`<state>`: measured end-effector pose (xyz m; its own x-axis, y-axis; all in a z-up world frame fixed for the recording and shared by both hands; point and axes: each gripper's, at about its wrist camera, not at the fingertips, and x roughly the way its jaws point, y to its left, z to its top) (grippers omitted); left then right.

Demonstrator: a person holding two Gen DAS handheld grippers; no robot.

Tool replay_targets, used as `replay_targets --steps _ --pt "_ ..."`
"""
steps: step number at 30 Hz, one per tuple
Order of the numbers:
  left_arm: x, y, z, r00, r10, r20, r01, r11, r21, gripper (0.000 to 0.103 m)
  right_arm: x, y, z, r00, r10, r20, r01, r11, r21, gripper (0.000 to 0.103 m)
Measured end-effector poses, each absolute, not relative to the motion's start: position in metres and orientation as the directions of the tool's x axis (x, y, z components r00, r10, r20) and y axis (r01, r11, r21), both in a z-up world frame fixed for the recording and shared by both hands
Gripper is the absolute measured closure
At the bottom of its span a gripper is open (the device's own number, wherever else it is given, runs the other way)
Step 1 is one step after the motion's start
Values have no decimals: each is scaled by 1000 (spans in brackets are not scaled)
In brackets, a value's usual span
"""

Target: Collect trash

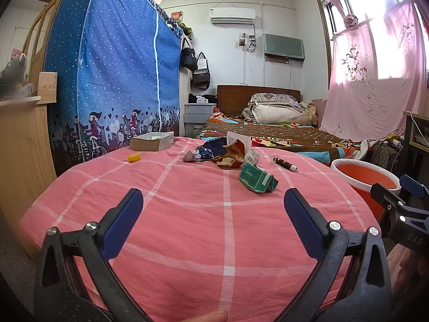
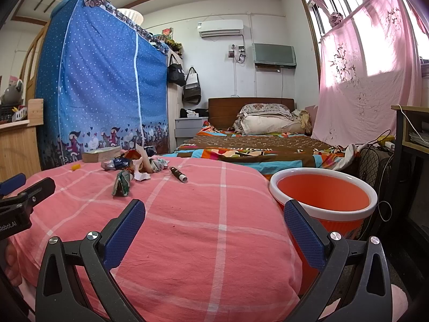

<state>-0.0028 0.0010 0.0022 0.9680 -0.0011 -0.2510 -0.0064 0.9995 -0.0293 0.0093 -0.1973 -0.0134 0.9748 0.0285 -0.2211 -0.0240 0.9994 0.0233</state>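
Observation:
A pile of crumpled wrappers lies on the pink checked cloth, with a crushed green carton nearest me. The pile and the carton also show in the right wrist view. An orange bucket with a white rim stands right of the cloth, and its edge shows in the left wrist view. My left gripper is open and empty, short of the carton. My right gripper is open and empty, between the cloth and the bucket.
A thick book, a small yellow cap and a dark thread spool also lie on the cloth. A blue dotted fabric wardrobe stands at left, a bed behind, a desk with cables at right.

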Motion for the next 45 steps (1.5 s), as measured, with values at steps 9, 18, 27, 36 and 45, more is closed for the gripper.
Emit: replay_targets --steps 9,18,27,36,45 --pt "-3 2 2 968 -1 -251 -7 1000 -30 9 9 -197 -14 975 29 -221 -24 999 24 0" --pt "-3 2 3 968 -2 -251 -5 1000 -29 9 10 -199 -13 975 28 -219 -23 999 26 0" --pt "-3 3 2 968 -2 -252 -5 1000 -28 9 11 -195 -15 975 28 -218 -22 999 30 0" --pt "-3 3 1 968 -2 -251 -5 1000 -29 9 11 -195 -15 975 29 -218 -22 999 31 0" --pt "9 3 17 974 2 -225 -6 1000 -18 9 17 -204 14 983 63 -172 -48 995 88 0"
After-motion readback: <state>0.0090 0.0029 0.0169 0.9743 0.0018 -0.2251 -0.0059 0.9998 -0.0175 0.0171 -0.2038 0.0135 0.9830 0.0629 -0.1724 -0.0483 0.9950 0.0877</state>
